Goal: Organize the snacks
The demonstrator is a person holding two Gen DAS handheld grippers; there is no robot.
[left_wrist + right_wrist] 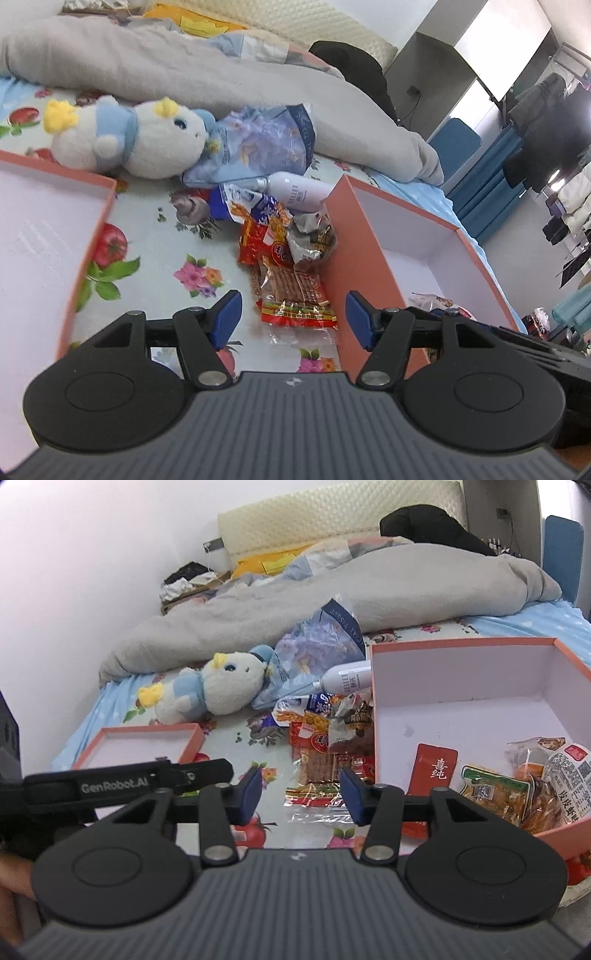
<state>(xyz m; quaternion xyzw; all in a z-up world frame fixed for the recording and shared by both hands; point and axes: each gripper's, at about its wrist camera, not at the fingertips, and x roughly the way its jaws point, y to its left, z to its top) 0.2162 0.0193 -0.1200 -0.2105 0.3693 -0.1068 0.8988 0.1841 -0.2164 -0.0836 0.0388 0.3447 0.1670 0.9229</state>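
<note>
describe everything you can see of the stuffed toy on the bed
The stuffed toy is a white plush animal with a blue outfit and cap, yellow tufts and a dark eye. It lies on its side on the floral bedsheet, just in front of the grey duvet. Its head rests against a crinkled blue flowered bag. Nothing grips it.

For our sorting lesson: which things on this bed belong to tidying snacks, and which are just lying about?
Belongs:
snack packets
orange box, some snacks already inside
shallow orange lid

Lying about:
plush toy
white bottle
tissue pack
grey duvet
</note>
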